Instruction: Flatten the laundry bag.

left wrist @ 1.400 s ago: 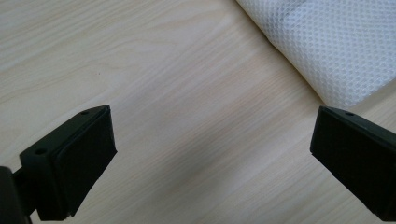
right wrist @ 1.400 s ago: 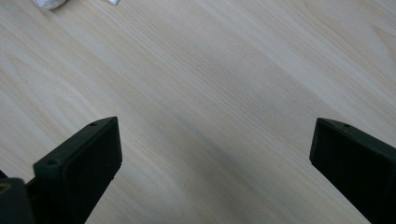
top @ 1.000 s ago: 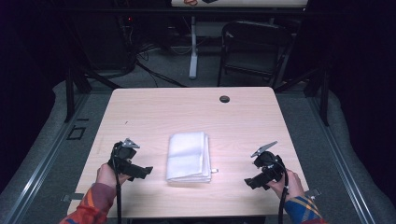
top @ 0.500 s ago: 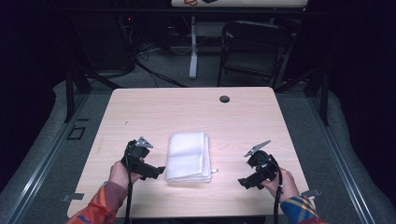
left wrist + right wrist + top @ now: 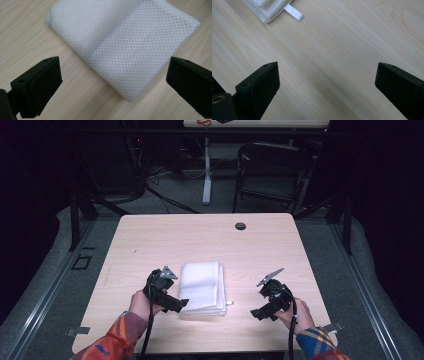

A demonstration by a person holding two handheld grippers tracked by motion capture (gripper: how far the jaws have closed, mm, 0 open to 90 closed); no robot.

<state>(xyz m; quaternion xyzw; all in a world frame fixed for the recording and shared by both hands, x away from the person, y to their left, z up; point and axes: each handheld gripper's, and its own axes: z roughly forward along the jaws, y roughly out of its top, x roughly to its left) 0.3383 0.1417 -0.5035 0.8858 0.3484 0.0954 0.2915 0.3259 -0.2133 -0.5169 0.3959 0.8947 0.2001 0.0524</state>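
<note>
A folded white waffle-weave towel [image 5: 202,286] lies near the front middle of the wooden table [image 5: 165,240]. My left gripper [image 5: 179,305] is at the towel's near left corner, jaws wide open. In the left gripper view the towel [image 5: 125,42] lies just beyond the open left gripper [image 5: 113,86], its corner reaching between the jaws. My right gripper [image 5: 259,312] hovers open to the right of the towel, apart from it. In the right gripper view the right gripper [image 5: 327,86] looks at bare wood, with a towel [image 5: 265,8] corner and its white tag [image 5: 294,12] at top left.
A small black round plug [image 5: 240,226] sits near the table's far edge. A dark chair [image 5: 272,175] and a white stand [image 5: 206,170] are on the floor beyond the table. The table's front edge is close under both hands.
My left gripper has moved right, from well left of the towel to its near left corner. The right gripper has shifted slightly left and toward the person.
</note>
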